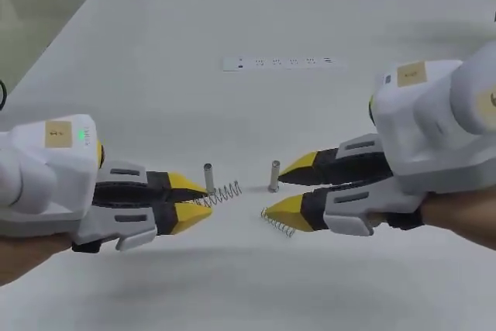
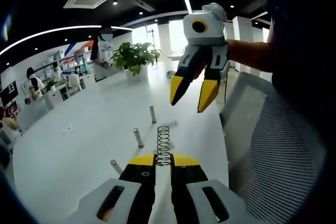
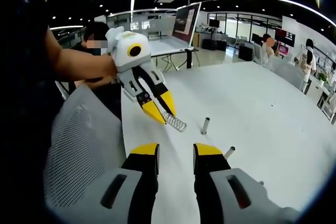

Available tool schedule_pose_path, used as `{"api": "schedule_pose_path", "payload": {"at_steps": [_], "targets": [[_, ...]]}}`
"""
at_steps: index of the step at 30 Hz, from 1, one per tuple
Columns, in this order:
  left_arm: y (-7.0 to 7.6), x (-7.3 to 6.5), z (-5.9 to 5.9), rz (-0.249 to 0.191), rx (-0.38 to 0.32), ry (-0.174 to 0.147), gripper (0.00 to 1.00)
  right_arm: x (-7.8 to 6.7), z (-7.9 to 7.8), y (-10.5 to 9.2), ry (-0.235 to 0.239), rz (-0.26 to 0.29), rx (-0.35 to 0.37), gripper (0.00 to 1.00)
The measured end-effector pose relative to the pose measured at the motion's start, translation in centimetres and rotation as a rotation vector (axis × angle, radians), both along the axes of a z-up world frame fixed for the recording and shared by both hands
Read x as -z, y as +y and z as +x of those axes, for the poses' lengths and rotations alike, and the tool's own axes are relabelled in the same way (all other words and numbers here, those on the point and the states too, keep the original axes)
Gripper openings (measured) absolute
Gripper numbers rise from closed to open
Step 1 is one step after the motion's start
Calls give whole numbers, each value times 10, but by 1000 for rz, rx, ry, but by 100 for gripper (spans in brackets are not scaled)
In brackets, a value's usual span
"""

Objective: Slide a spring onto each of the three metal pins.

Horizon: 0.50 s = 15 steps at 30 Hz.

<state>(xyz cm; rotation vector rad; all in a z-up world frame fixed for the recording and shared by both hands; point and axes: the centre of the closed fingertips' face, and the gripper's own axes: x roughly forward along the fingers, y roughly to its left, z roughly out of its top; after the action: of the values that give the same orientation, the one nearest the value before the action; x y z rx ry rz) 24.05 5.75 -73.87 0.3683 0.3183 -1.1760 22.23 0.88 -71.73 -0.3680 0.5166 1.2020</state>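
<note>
Left gripper [image 1: 203,203] pinches one end of a spring [image 1: 225,191]; right gripper [image 1: 273,193], jaws apart, hovers beside a loose spring [image 1: 279,225].

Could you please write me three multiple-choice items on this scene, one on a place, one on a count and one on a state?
1. Where is the loose spring? A. on a pin; B. on the table by the right tongs; C. on a chair.
2. How many pins stand on the table? A. one; B. three; C. five.
3. The right tongs are: A. open, empty; B. shut on a spring; C. shut on a pin.
Answers: 1 B, it lies beside their lower tip in the head view; 2 B, the left gripper view shows three; 3 A, a gap parts the tips.
</note>
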Motion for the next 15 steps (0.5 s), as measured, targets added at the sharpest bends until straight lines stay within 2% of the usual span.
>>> {"api": "schedule_pose_path", "payload": {"at_steps": [15], "targets": [[-4,-3,0,-2,7,-9,2,0,-1,5,-2,1,-19,24]]}}
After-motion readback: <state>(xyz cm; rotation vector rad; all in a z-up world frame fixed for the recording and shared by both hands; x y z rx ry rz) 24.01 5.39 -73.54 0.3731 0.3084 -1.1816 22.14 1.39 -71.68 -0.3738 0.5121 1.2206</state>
